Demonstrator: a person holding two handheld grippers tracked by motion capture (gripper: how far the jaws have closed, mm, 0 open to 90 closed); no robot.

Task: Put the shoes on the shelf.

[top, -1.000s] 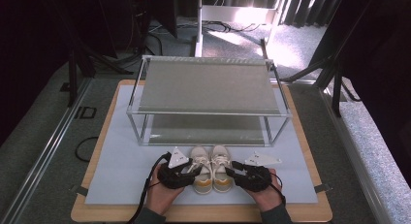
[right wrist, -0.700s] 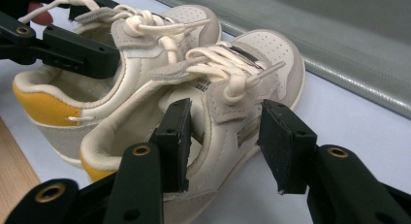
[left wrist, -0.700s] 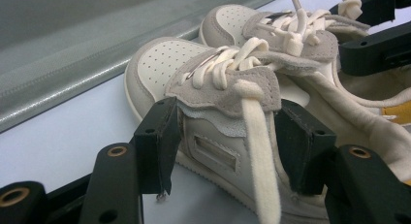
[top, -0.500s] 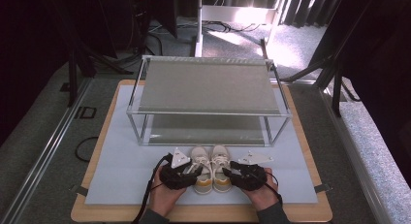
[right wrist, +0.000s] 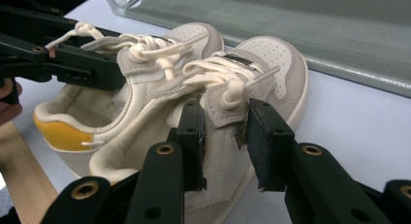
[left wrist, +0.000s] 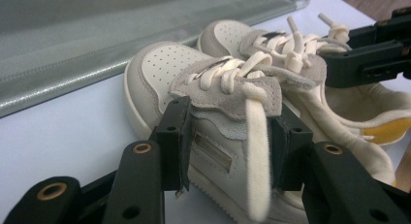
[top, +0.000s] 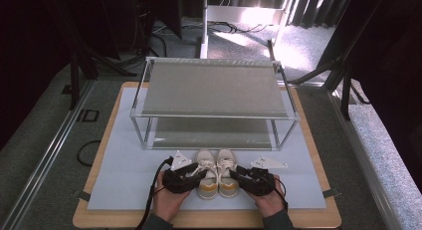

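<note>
Two small cream sneakers with yellow heels stand side by side on the pale mat, toes toward the rack. My left gripper (top: 200, 173) (left wrist: 230, 136) comes in from the left. Its jaws have just been closing, and the pads now press on the grey suede lace flap of the left sneaker (top: 205, 159) (left wrist: 165, 73). My right gripper (top: 239, 174) (right wrist: 224, 136) comes in from the right. Its jaws have also just been closing, and they pinch the laced flap of the right sneaker (top: 227, 158) (right wrist: 286, 64). Both shoes rest on the mat.
A two-shelf metal rack (top: 214, 90) with clear posts stands just beyond the shoes. The pale mat (top: 124, 175) lies on a wooden board (top: 318, 219). Dark stands and cables sit on the floor around the table.
Both hands keep their place at the shoes. The shoes have not shifted on the mat.
</note>
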